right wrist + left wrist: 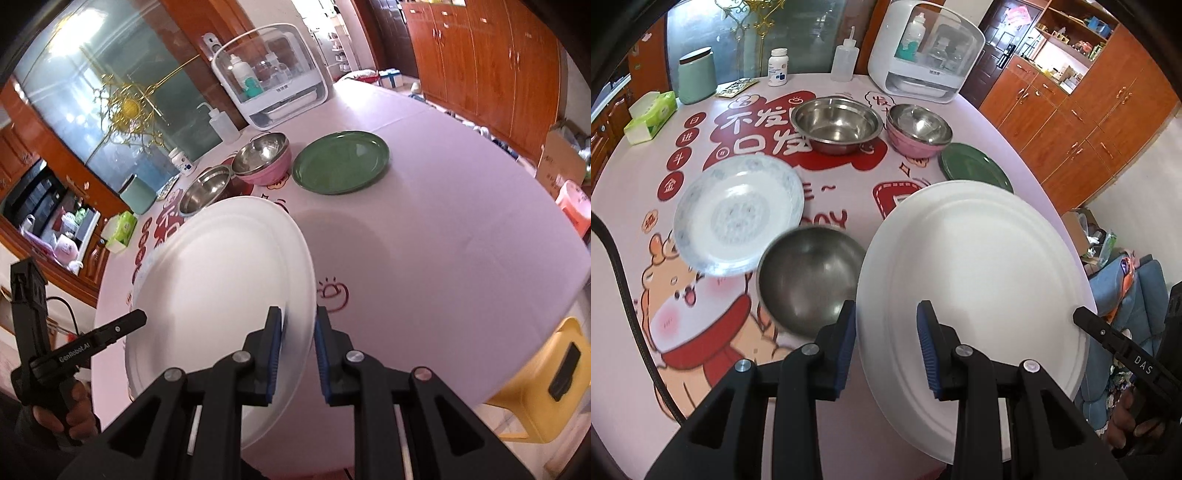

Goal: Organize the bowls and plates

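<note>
Right gripper (298,354), lower centre of the right wrist view: its blue pads (274,354) are clamped on the rim of the large white plate (221,295), which is tilted and lifted off the pink tablecloth (443,258), casting a round shadow beyond its upper edge.

Left gripper (886,347), lower centre of the left wrist view: fingers apart, one to either side of the same plate's (975,280) near-left rim; whether either pad touches the plate cannot be told.

Containers. Left of the white plate in the left wrist view lies a dull steel bowl (809,277), empty, its near rim partly hidden by the left finger. Above and left of it is a white patterned dish (738,214), empty, slightly blurred. At upper centre stand a wide steel basin (836,123), empty, and just right of it a pink bowl (918,131) with a steel bowl nested inside. A green plate (341,160) lies flat at centre-right of the right wrist view, bare; in the left wrist view the white plate covers its near edge.

Surroundings, upper part of the left wrist view: a white cabinet with a clear door (925,51) holding bottles, a squeeze bottle (844,55), a white pill bottle (778,66), a mint-green canister (696,75) and a green tissue box (650,116) at the left. A yellow stool (546,384) stands beside the table at lower right of the right wrist view.
</note>
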Action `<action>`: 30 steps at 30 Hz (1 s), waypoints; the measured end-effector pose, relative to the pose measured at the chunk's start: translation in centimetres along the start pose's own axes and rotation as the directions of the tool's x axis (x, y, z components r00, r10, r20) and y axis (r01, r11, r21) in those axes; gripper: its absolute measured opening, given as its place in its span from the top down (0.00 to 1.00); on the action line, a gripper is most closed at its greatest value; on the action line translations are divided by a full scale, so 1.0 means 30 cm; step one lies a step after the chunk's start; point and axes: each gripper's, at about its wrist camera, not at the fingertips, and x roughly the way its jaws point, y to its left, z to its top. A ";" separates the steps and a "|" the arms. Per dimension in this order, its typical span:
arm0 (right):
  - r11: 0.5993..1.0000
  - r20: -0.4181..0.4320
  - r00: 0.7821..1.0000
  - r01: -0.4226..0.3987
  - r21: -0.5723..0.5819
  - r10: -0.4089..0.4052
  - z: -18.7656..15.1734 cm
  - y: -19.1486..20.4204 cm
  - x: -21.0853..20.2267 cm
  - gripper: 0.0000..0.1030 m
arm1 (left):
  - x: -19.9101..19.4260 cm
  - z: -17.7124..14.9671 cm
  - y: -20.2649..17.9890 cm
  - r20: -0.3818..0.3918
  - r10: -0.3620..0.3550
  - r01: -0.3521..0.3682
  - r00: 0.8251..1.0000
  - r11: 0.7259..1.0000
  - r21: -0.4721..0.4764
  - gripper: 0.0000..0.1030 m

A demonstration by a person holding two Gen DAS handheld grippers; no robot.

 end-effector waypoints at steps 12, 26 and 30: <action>0.996 -0.020 0.998 0.064 -0.055 -0.065 -0.133 -0.016 -0.050 0.81 | -0.033 -0.172 -0.051 -0.030 0.035 -0.033 0.999 0.998 0.053 0.69; 0.970 -0.144 0.980 0.105 -0.218 -0.138 -0.143 -0.089 0.038 0.77 | 0.064 -0.278 -0.155 -0.067 0.149 -0.149 0.987 0.989 0.007 0.67; 0.962 -0.178 0.974 0.093 -0.258 -0.142 -0.144 -0.133 0.088 0.76 | 0.113 -0.301 -0.177 -0.083 0.183 -0.186 0.980 0.982 -0.024 0.67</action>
